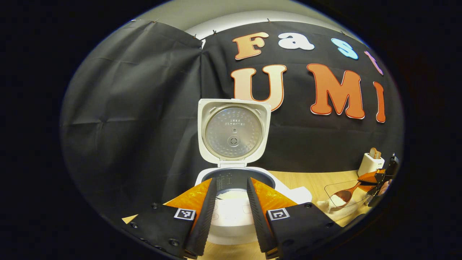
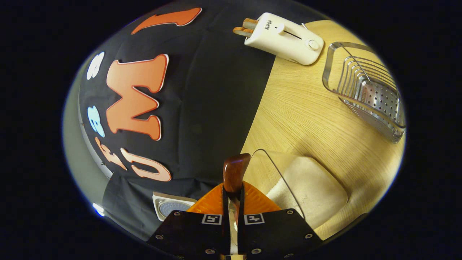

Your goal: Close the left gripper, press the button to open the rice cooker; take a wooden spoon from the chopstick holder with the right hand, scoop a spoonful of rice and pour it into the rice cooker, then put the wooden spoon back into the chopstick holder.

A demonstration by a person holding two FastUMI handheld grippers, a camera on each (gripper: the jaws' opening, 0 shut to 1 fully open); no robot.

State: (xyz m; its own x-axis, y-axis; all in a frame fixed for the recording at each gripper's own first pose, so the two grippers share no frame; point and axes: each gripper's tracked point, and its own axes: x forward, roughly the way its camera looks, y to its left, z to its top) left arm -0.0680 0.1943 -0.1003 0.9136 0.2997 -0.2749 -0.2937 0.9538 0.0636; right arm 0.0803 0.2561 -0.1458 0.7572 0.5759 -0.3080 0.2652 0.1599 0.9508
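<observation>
Your right gripper (image 2: 233, 202) is clamped on the wooden spoon (image 1: 345, 194), handle along the fingers, bowl in the rice in the glass dish (image 1: 334, 187), while your left gripper (image 1: 231, 202) hangs open before the open rice cooker (image 1: 234, 144).

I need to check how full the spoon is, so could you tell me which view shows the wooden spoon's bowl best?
The left gripper view: far right, the wooden spoon shows side-on, its bowl heaped with white rice over the glass container, held by the right gripper. The right gripper view shows the spoon edge-on between the fingers, so its load cannot be judged.
</observation>
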